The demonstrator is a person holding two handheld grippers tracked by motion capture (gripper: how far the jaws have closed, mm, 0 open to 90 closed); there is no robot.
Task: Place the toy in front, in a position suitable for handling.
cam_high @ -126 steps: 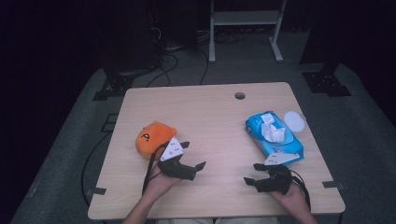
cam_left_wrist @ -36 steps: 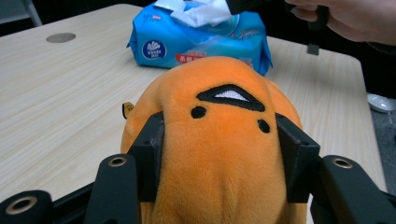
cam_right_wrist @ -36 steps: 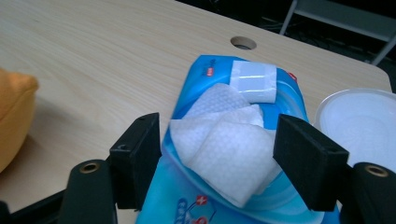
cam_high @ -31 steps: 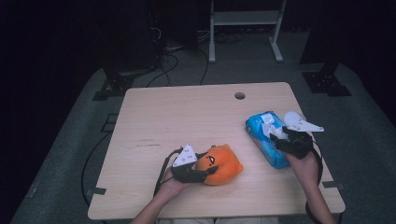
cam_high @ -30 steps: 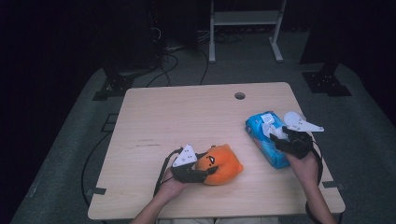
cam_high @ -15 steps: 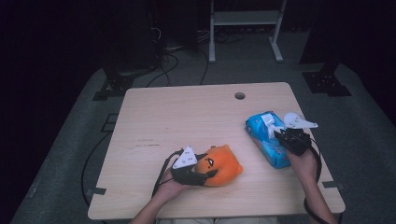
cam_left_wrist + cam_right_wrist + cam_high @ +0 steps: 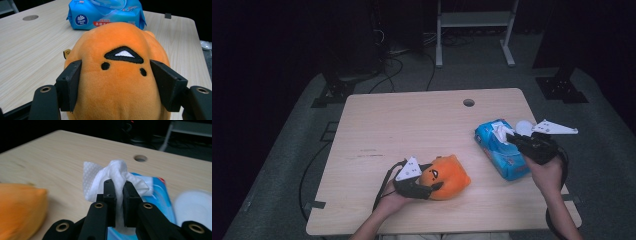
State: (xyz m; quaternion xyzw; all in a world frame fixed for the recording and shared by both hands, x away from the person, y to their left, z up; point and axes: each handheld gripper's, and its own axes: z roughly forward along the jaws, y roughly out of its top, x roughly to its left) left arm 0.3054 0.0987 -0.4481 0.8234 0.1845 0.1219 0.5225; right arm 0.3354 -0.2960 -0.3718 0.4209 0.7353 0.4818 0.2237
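white wet wipe of thin textured cloth sticks up out of the blue plastic wipes pack near the right edge of your light wooden desk, and your right gripper is clamped together on it, with the wipe bunched between the black pads. the pack's white lid lies flipped open beside it. orange plush toy, round and soft with a black-and-white triangular mouth and two dot eyes, sits near the front edge of the desk, well apart from the pack. your left gripper straddles the toy; its jaws have just been opening and now stand apart with the plush between them, pads at its sides.
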